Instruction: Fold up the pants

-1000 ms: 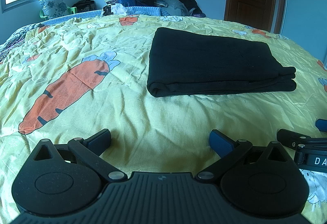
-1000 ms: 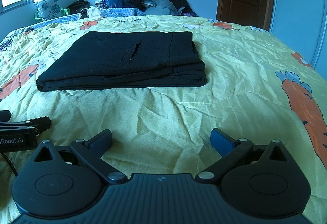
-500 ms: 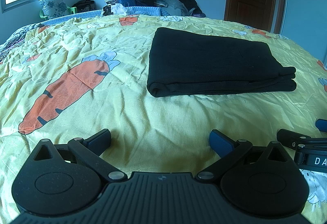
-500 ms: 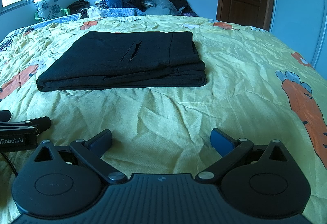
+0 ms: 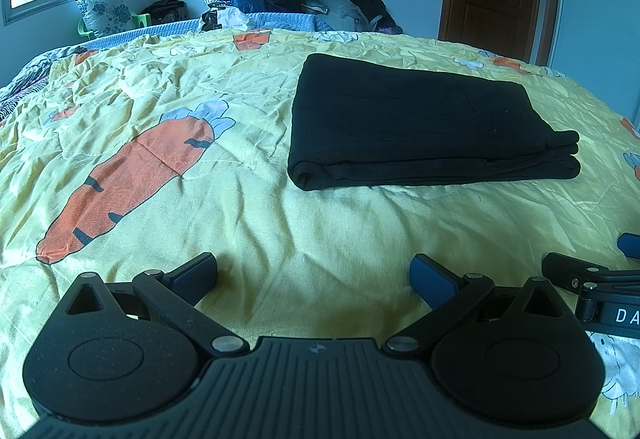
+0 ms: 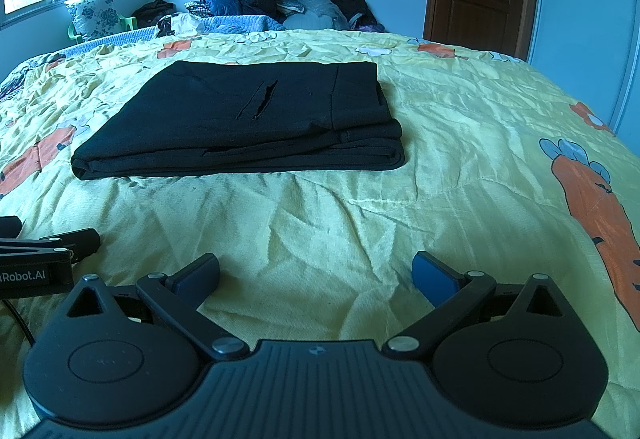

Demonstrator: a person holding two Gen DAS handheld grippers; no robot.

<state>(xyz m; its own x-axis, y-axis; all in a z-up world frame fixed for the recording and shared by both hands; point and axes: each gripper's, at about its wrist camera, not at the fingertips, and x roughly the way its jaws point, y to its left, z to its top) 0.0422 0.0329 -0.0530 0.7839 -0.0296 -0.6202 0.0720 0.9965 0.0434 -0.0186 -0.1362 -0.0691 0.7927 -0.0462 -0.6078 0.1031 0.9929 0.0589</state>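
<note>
Black pants (image 5: pixel 420 123) lay folded in a flat stack on the yellow bedspread (image 5: pixel 320 239), long axis crosswise, well ahead of both grippers and between their lines of sight. The left gripper (image 5: pixel 314 273) and right gripper (image 6: pixel 316 273) rested wide open, holding nothing. Nothing had shifted from the earlier frames.

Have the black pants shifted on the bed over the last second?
No. The folded pants lie in the same spot beside the carrot print on the bedspread, with both grippers apart from them.
</note>
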